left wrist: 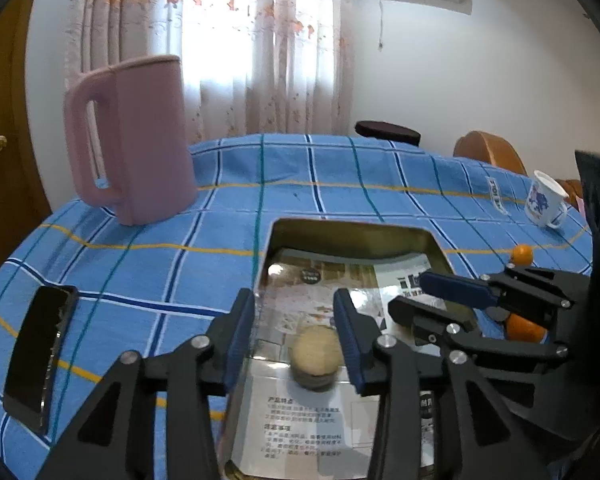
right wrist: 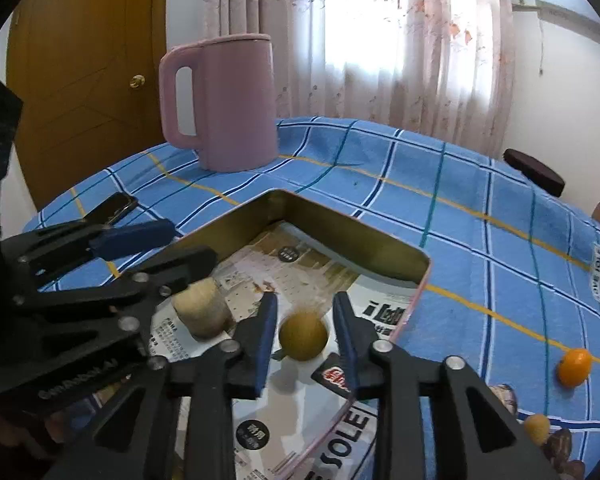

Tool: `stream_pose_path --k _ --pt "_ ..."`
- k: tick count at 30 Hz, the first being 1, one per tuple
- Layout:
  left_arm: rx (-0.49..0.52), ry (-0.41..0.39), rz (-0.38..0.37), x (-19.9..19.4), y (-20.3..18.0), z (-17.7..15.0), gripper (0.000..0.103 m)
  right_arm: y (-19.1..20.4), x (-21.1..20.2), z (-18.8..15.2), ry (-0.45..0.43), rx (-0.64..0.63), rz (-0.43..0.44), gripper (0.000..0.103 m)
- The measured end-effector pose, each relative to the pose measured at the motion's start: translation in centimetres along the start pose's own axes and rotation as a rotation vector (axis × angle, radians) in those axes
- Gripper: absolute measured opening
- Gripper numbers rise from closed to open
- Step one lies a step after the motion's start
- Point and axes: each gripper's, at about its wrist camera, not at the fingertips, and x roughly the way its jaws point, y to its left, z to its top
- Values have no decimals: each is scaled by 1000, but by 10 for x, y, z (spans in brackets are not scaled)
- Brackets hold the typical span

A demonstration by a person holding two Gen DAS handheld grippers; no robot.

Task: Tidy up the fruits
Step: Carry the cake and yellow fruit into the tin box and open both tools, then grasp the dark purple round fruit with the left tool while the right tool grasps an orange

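A metal tin tray (left wrist: pixel 350 230) (right wrist: pixel 364 230) lined with printed paper lies on the blue checked tablecloth. My left gripper (left wrist: pixel 296 332) hovers open over it, above a beige cork-like cylinder (left wrist: pixel 314 356) that lies on the paper; it also shows in the right wrist view (right wrist: pixel 202 312). My right gripper (right wrist: pixel 304 330) is open over the tray with a round yellow-brown fruit (right wrist: pixel 303 336) between its fingers, blurred and not clamped. My right gripper also shows in the left wrist view (left wrist: pixel 440 296). An orange kumquat (right wrist: pixel 575 367) (left wrist: pixel 521 255) lies on the cloth right of the tray.
A pink jug (left wrist: pixel 134 140) (right wrist: pixel 220 104) stands at the back left. A black phone (left wrist: pixel 40 354) (right wrist: pixel 112 208) lies left of the tray. A white mug (left wrist: pixel 545 200) stands far right. A small yellow fruit (right wrist: pixel 537 428) and dark nuts (right wrist: pixel 560 444) lie near the front right.
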Motion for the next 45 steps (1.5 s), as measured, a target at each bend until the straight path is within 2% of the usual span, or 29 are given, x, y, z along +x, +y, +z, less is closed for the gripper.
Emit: stream_pose_path --k 1,2,3,5,6,9,12,19,21,25,29,34,36,39,43,45 --pt "-9 -8 -2 -3 2 1 51 -1 -3 0 -6 5 -6 39" --pt "-23 -25 -11 -9 3 1 63 -3 -5 -1 -10 10 -7 50" --pt "-36 -49 -16 -16 4 1 75 -4 -8 -1 -14 15 -7 55" --pt "-47 -91 -20 -28 3 2 86 -7 -19 -3 -35 25 -11 56" --pt "-49 -113 -32 -36 0 2 90 -8 -26 -5 -42 27 -19 56" --pt "-45 -142 -61 -49 -8 2 92 -14 -54 -13 -71 16 -57 56" --pt "-36 -155 -96 -58 -23 -1 98 -29 -86 -30 -91 16 -130 56" --pt "55 -115 -218 -58 -82 -11 98 -91 -157 -96 -113 165 -294 58" --pt "90 -93 -253 -53 -103 -14 98 -107 -168 -115 -95 218 -336 58" --pt "132 -53 -315 -48 -136 -22 98 -127 -169 -139 -53 271 -357 58" --pt "181 -32 -335 -43 -159 -29 98 -134 -164 -144 -36 283 -343 58" --pt "197 -7 -345 -38 -168 -33 98 -133 -152 -150 -5 271 -303 57" --pt "206 -3 -349 -36 -172 -34 98 -134 -146 -150 23 270 -289 42" --pt "225 1 -355 -35 -181 -35 98 -134 -147 -151 23 272 -275 37" --pt "252 2 -378 -38 -193 -34 98 -141 -157 -152 -22 305 -325 37" --pt "262 9 -392 -36 -200 -33 98 -146 -163 -152 -46 315 -389 37"
